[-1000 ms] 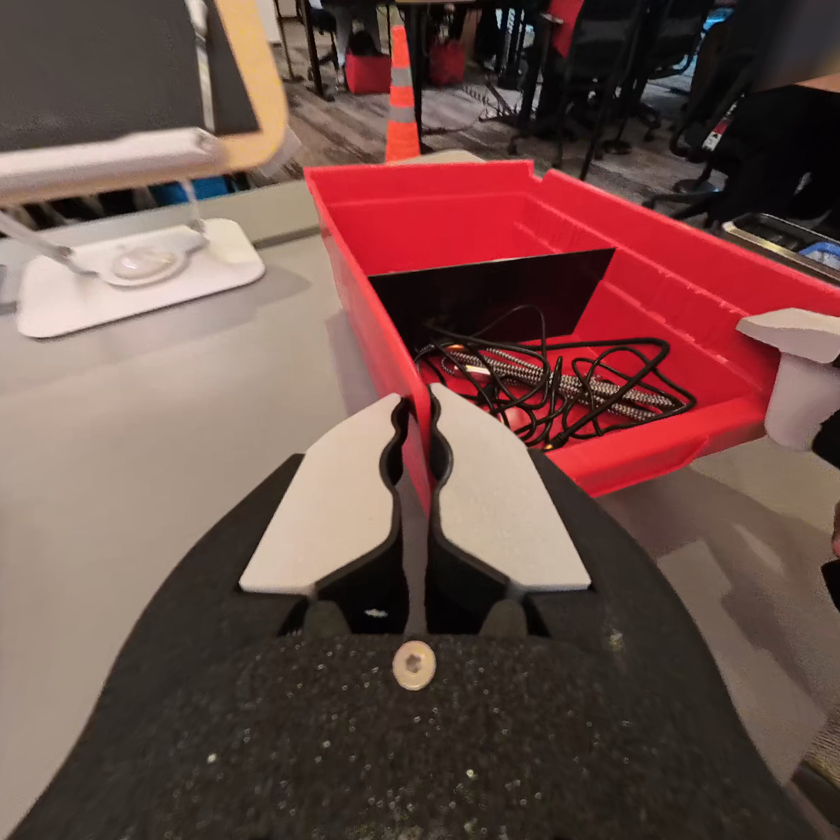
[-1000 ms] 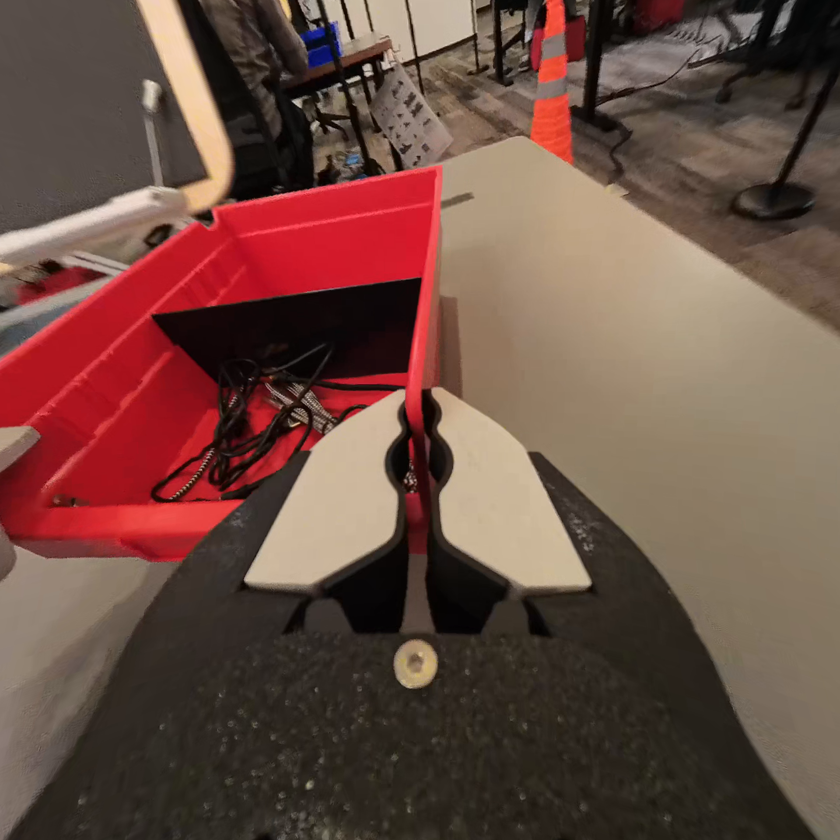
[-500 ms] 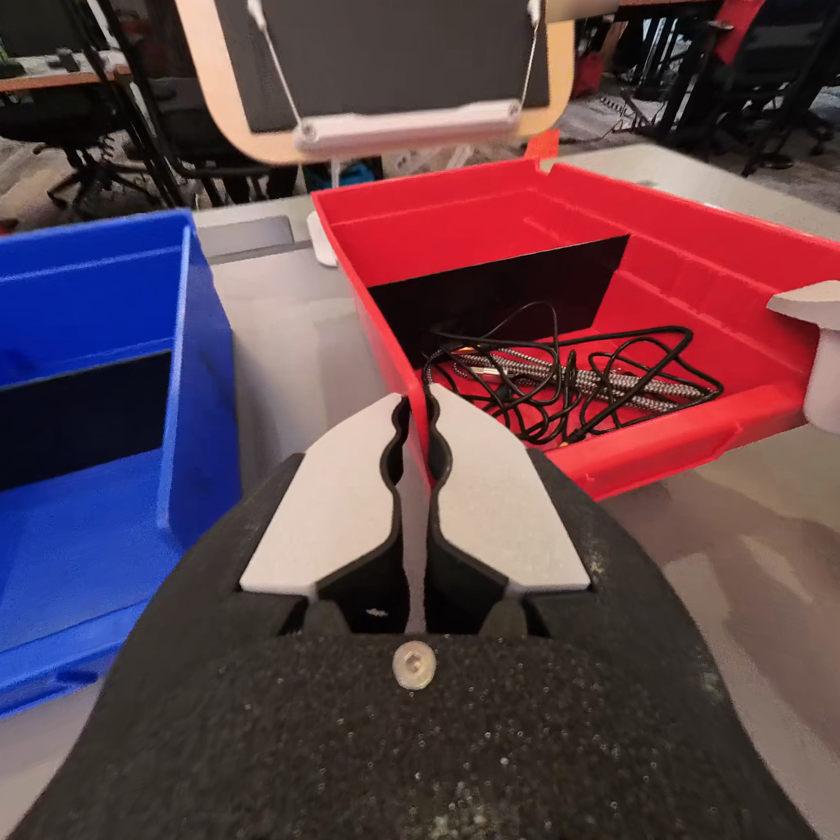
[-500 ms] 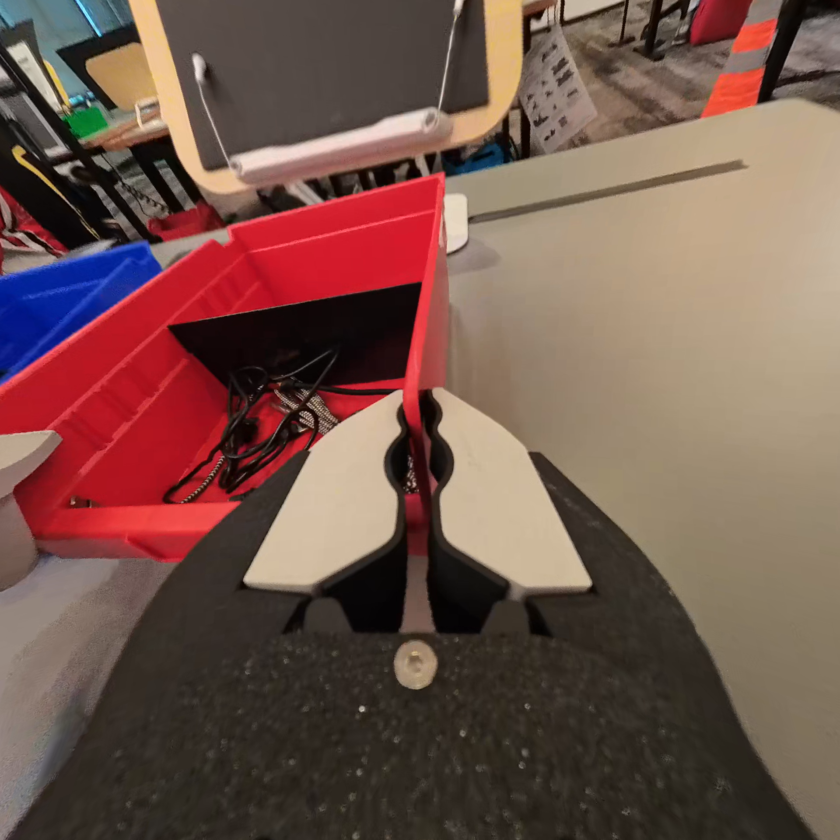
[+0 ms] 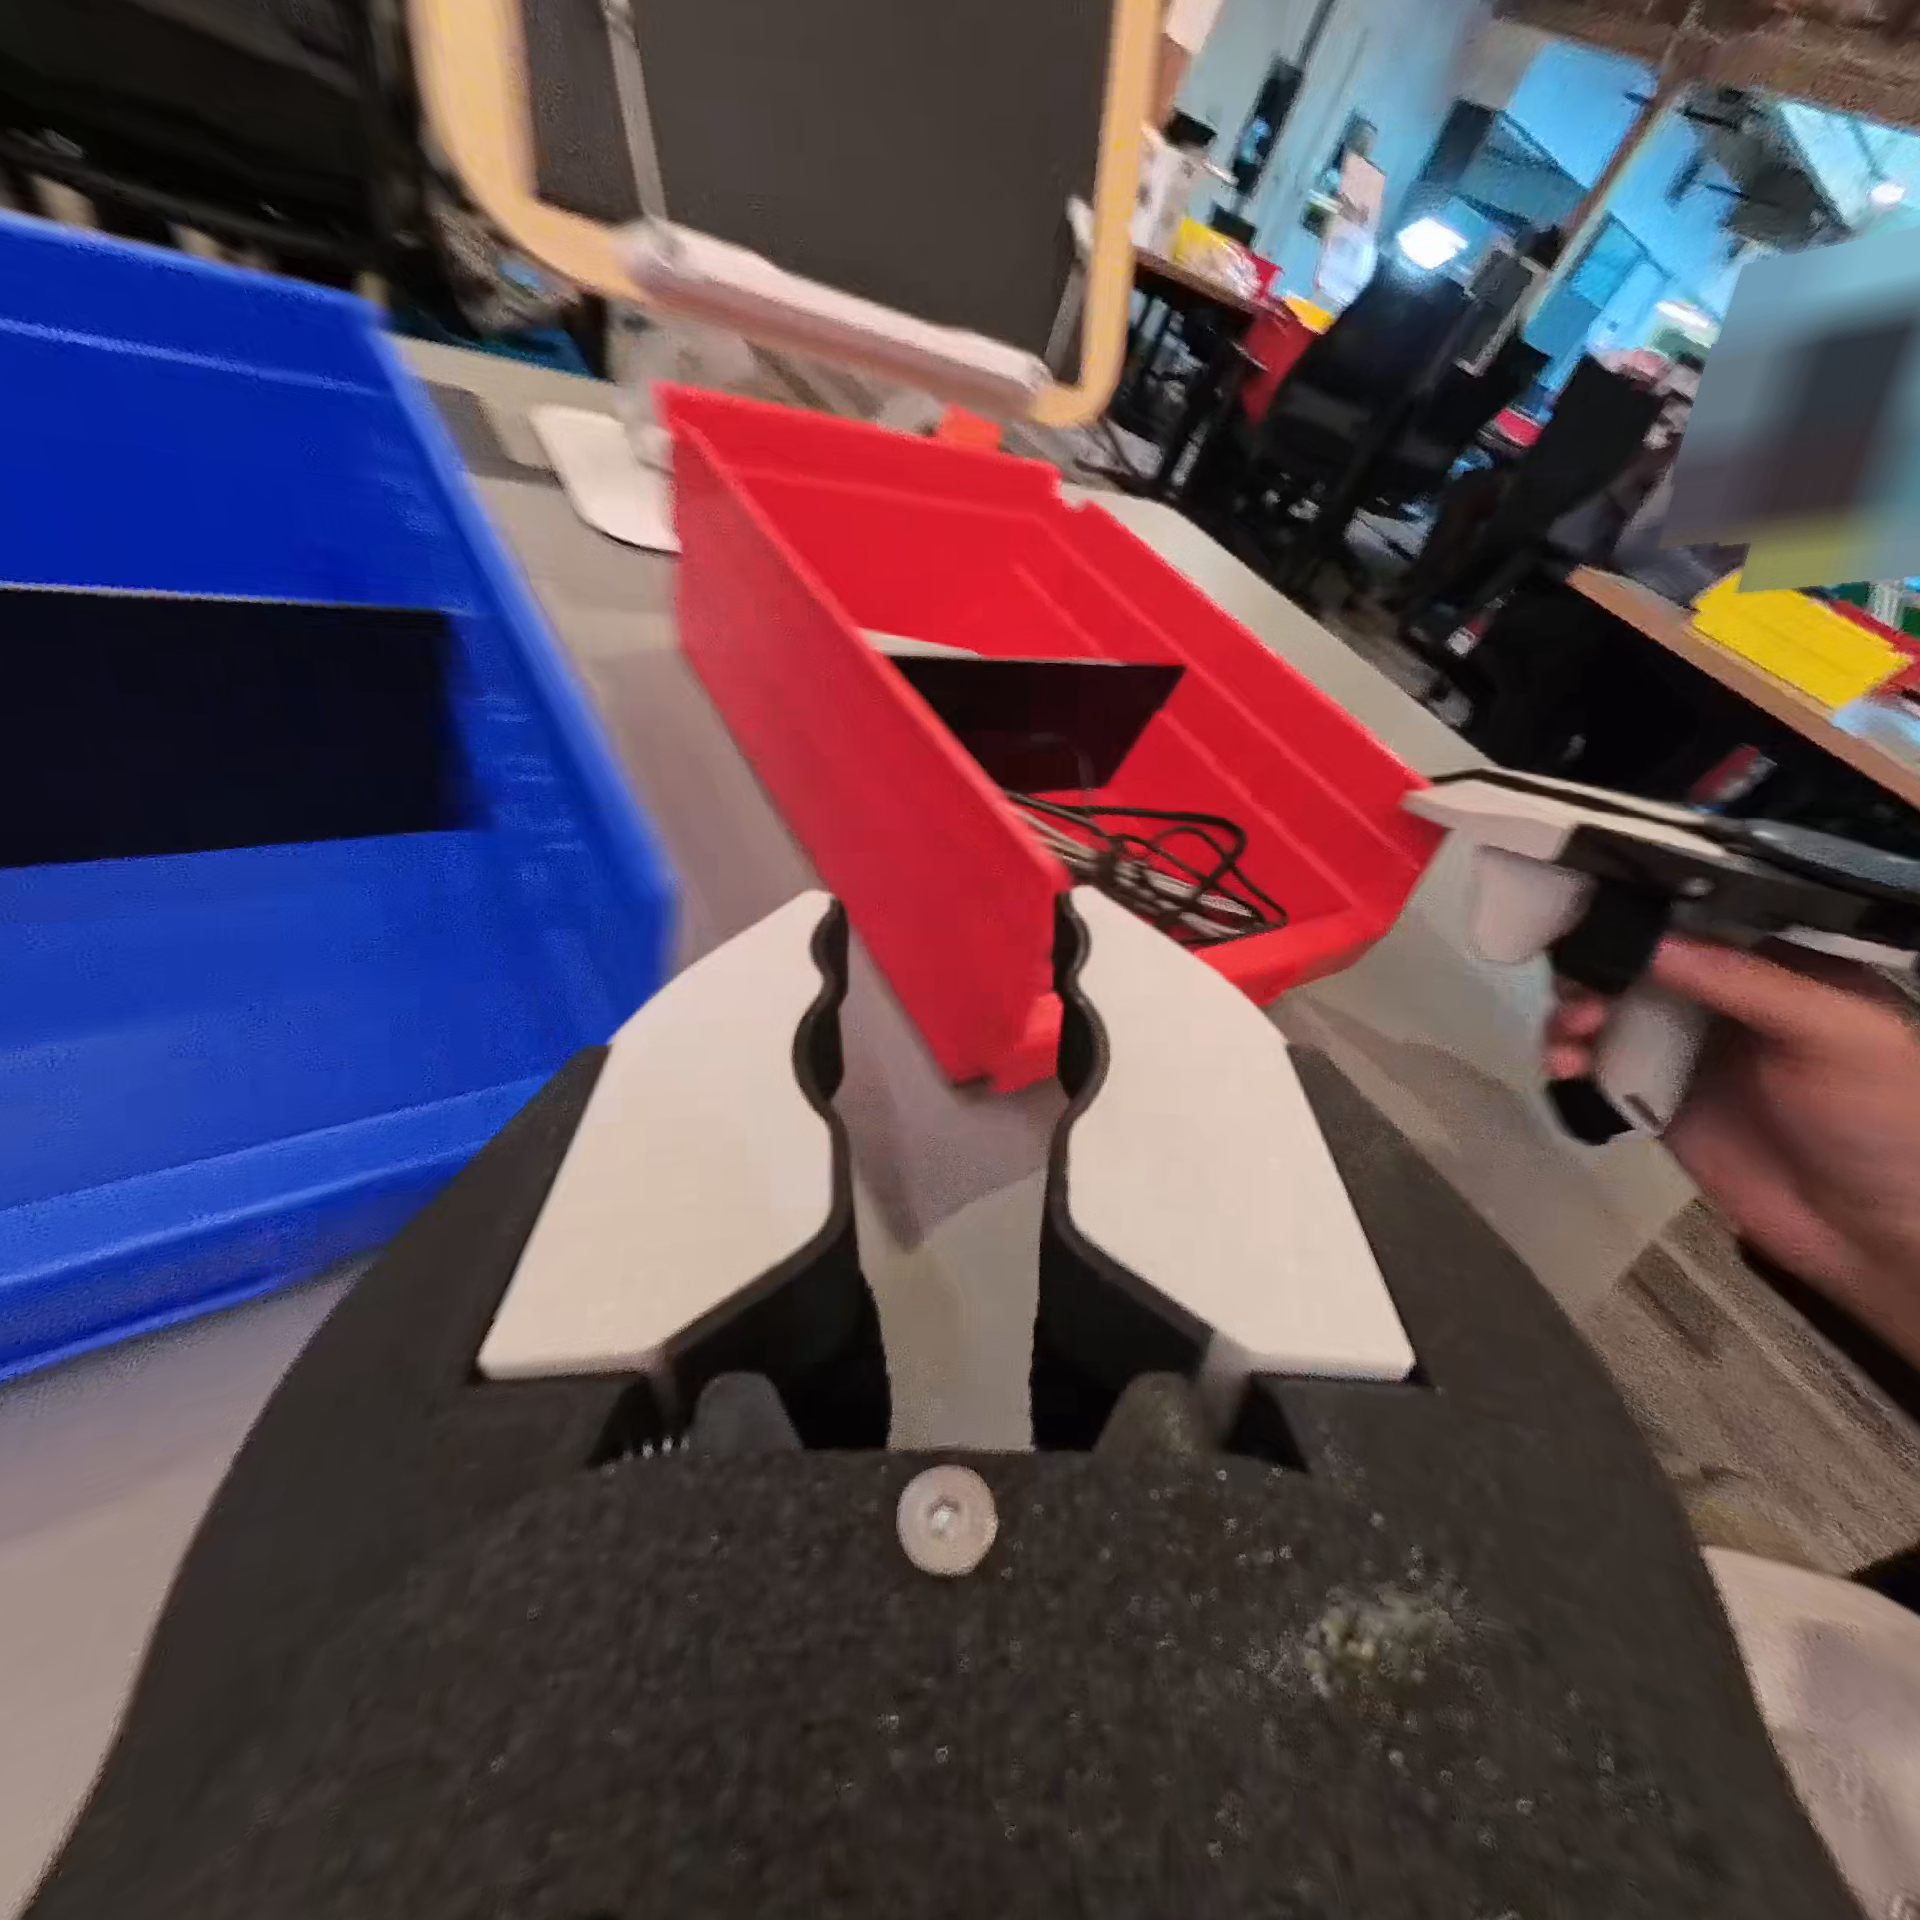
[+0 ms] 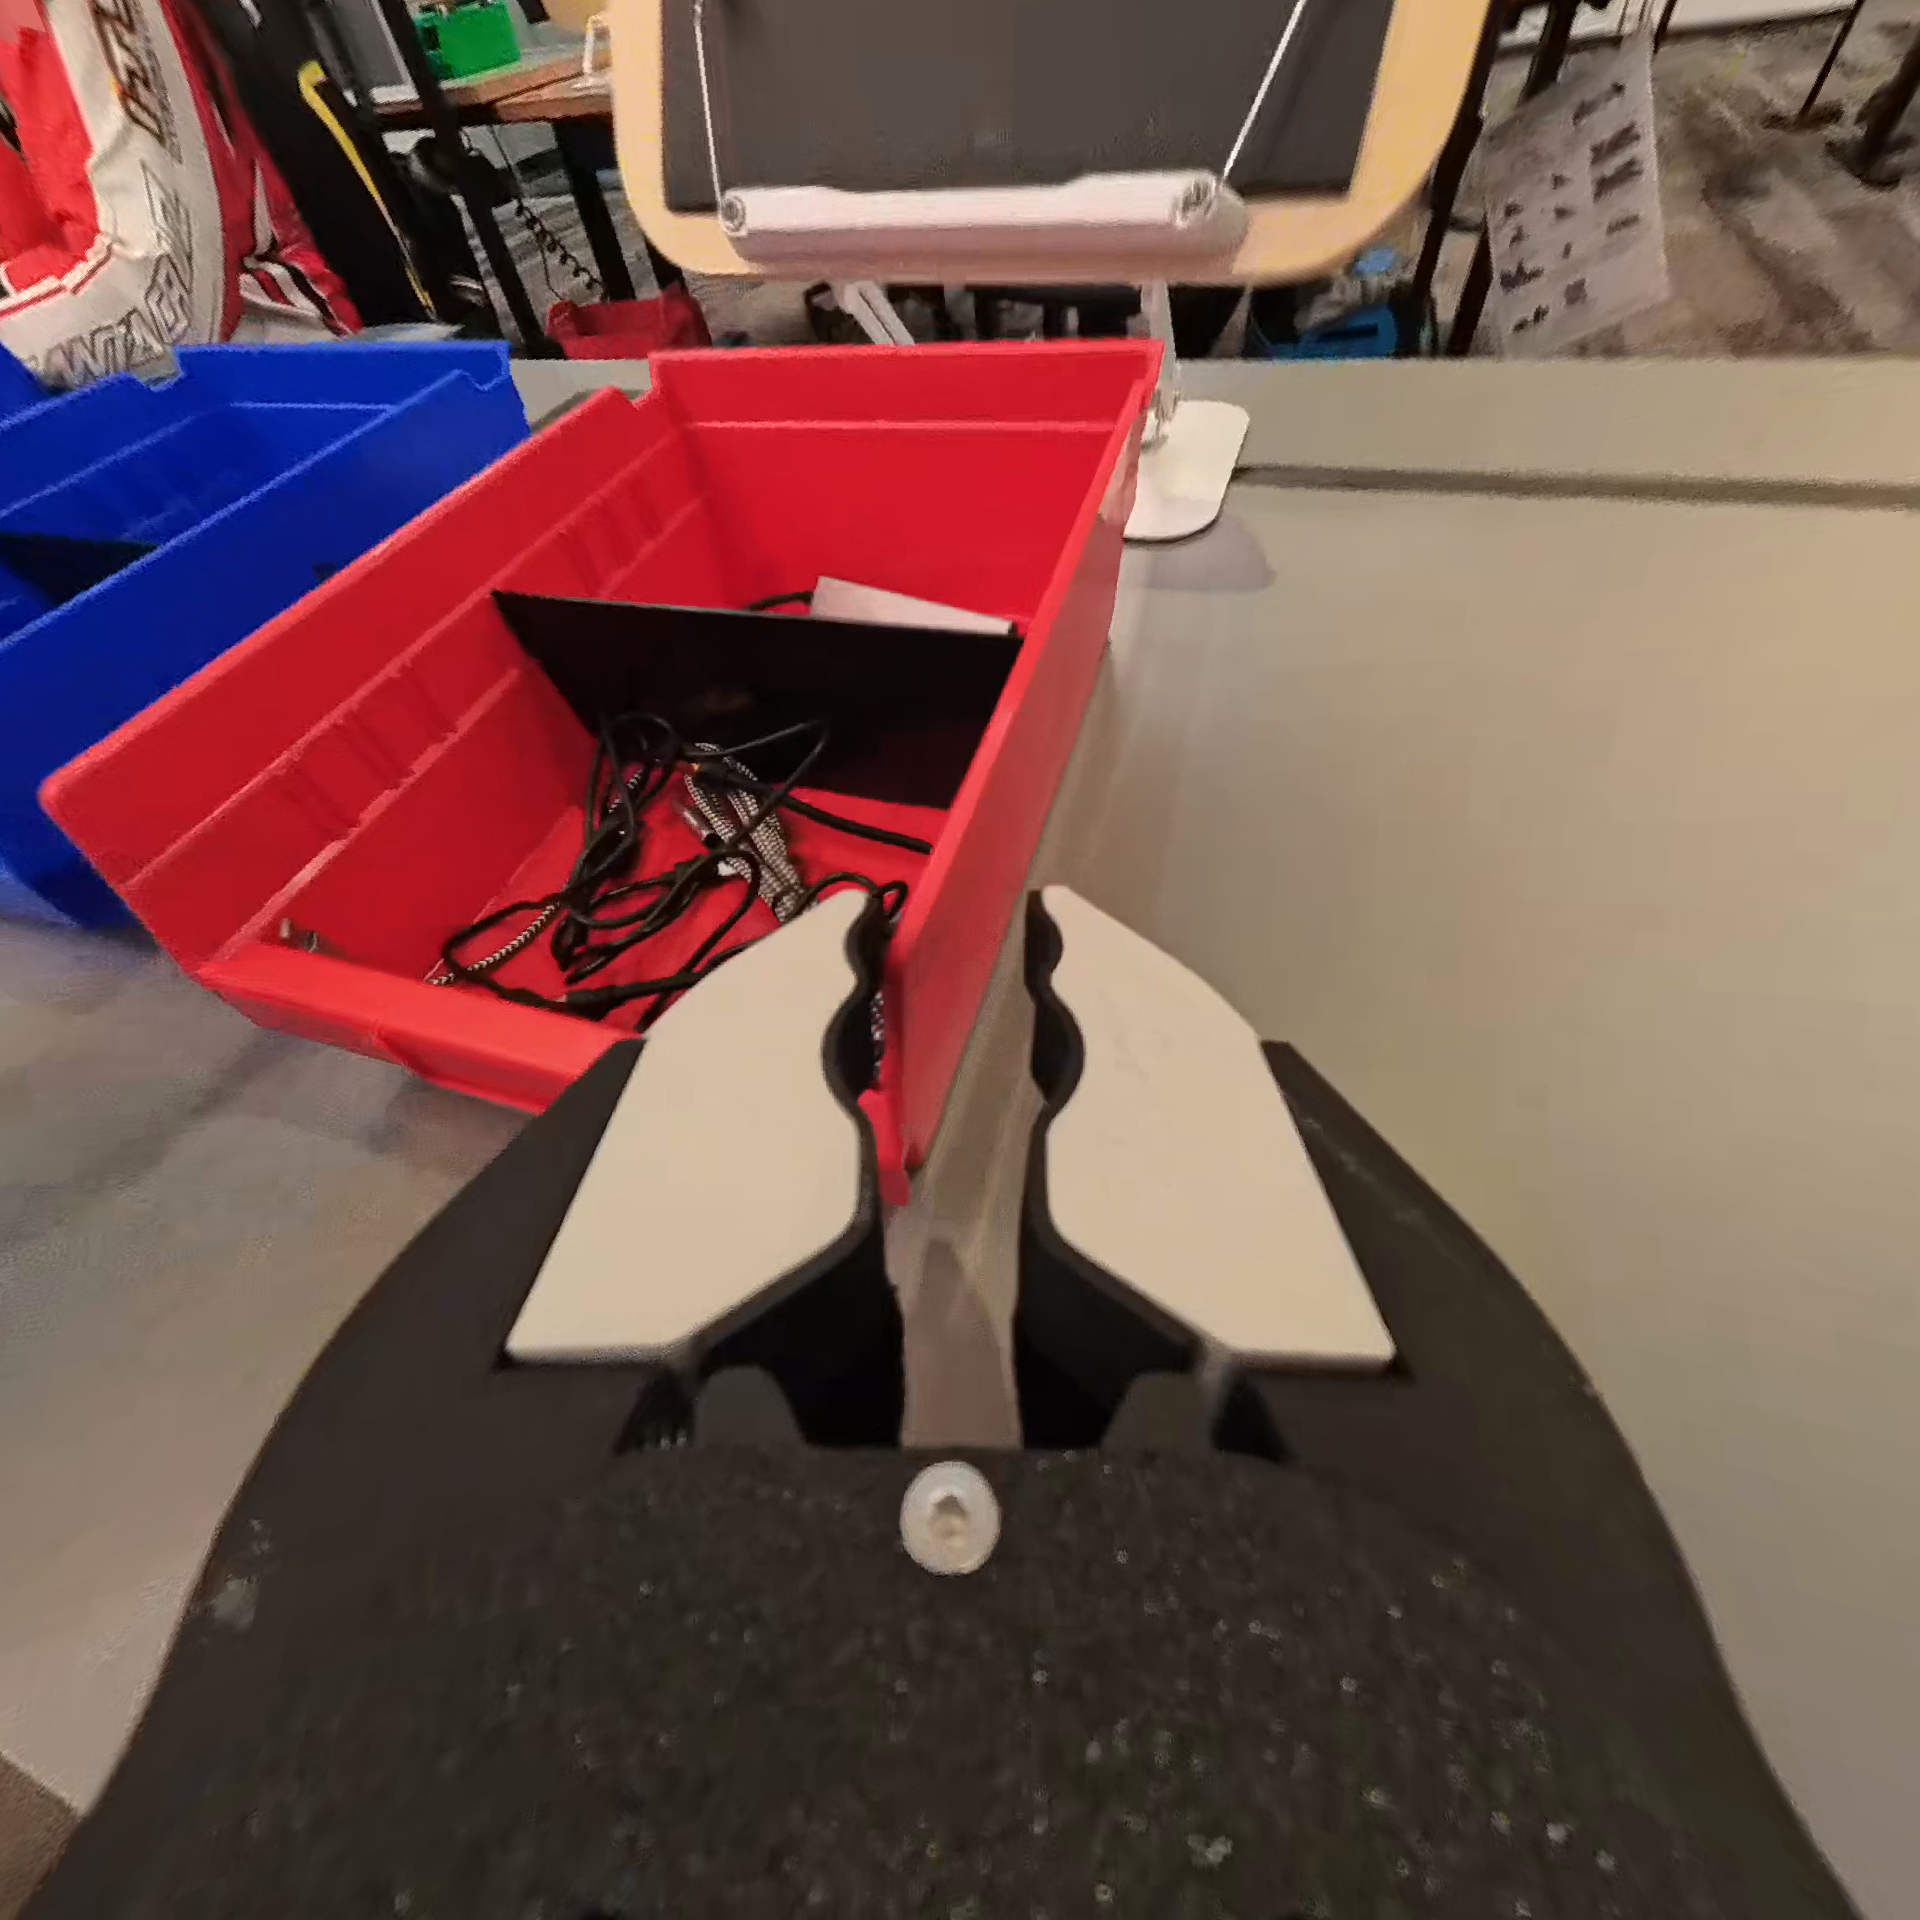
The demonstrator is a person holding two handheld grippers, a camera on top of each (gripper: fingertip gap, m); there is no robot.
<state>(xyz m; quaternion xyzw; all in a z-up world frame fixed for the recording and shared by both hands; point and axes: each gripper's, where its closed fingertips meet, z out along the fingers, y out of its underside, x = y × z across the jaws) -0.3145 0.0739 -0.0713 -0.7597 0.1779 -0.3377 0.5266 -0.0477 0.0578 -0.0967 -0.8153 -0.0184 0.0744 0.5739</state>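
Both grippers spread wide: left gripper [image 5: 951,925] straddles the red bin's [image 5: 852,727] near corner, right gripper [image 6: 948,914] straddles its smooth plastic wall.

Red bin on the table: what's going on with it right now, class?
A person holds a gripper in each hand at the near corners of the red bin. Both are open: the left gripper straddles the bin's left wall, the right gripper its right wall. The bin sits on the grey table beside a blue bin and holds tangled cables before a black divider.
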